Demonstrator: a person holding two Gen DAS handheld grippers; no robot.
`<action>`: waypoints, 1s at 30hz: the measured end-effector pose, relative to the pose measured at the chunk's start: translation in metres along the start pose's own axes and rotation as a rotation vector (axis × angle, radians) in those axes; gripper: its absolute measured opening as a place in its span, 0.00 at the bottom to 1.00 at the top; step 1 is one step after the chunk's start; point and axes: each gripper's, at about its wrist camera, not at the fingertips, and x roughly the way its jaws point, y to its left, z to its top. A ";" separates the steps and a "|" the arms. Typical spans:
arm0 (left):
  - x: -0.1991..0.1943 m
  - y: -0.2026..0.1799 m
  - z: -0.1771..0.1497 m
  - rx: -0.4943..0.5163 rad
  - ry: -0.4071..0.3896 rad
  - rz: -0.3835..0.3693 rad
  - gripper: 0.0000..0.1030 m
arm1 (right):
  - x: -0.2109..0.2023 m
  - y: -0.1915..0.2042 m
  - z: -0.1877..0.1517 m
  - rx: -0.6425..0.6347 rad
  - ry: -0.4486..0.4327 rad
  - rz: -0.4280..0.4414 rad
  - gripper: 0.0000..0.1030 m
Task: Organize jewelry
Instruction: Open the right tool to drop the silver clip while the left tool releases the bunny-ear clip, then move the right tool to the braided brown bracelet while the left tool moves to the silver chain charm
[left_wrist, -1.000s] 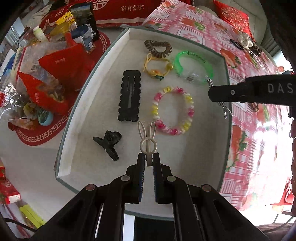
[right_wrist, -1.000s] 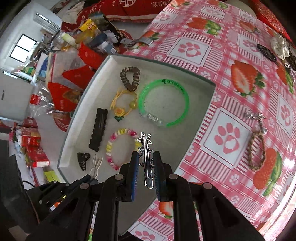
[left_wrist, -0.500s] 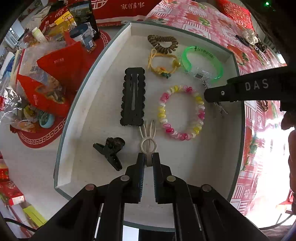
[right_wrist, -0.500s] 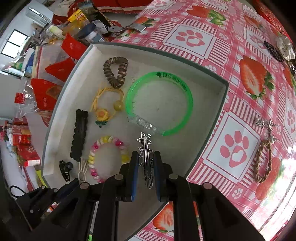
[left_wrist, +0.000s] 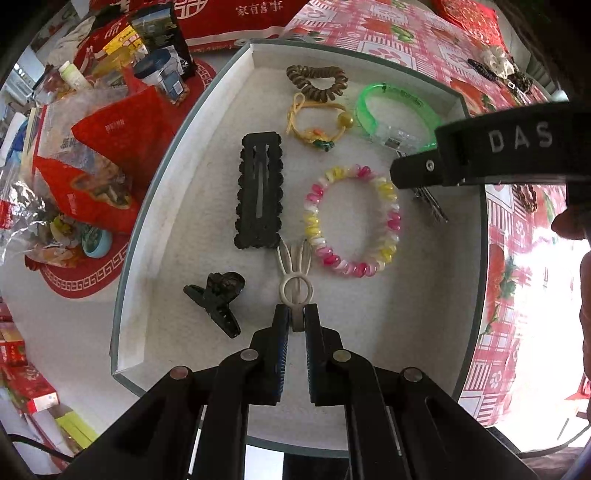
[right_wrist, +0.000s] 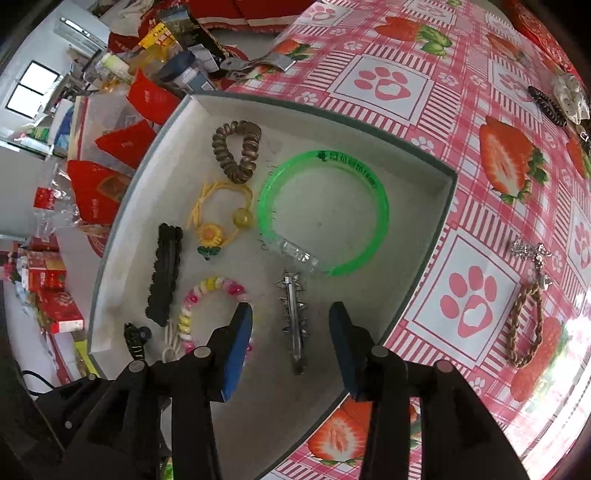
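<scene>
A white-lined tray (left_wrist: 177, 155) holds several hair pieces. My left gripper (left_wrist: 296, 314) is shut on the stem of a white bunny-ear clip (left_wrist: 295, 280), held just over the tray floor between a small black claw clip (left_wrist: 218, 299) and a pink-and-yellow bead bracelet (left_wrist: 351, 218). My right gripper (right_wrist: 290, 310) has its jaws opening. A silver spiky hair clip (right_wrist: 290, 291) lies flat on the tray floor between the blue pads (right_wrist: 240, 332), and neither pad touches it. Just beyond it lies a green bangle (right_wrist: 380, 206).
The tray also holds a black scalloped clip (left_wrist: 260, 192), a yellow hair tie (left_wrist: 317, 125) and a brown spiral tie (left_wrist: 317, 83). A braided bracelet (right_wrist: 528, 325) and more hair pieces (right_wrist: 569, 96) lie on the strawberry cloth. Red packets (left_wrist: 103, 147) crowd the left.
The right jaws have parted and the silver spiky clip now rests on the tray floor instead of being pinched. The left gripper still holds the bunny clip in about the same spot.
</scene>
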 end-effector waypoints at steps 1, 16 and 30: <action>-0.001 -0.001 0.000 0.005 -0.001 0.003 0.15 | -0.002 0.000 0.000 0.003 -0.005 0.007 0.46; -0.016 -0.007 0.004 0.022 -0.018 0.041 0.15 | -0.059 -0.022 -0.010 0.073 -0.124 0.065 0.58; -0.024 -0.013 0.008 0.014 -0.023 0.098 1.00 | -0.083 -0.139 -0.059 0.274 -0.146 -0.098 0.59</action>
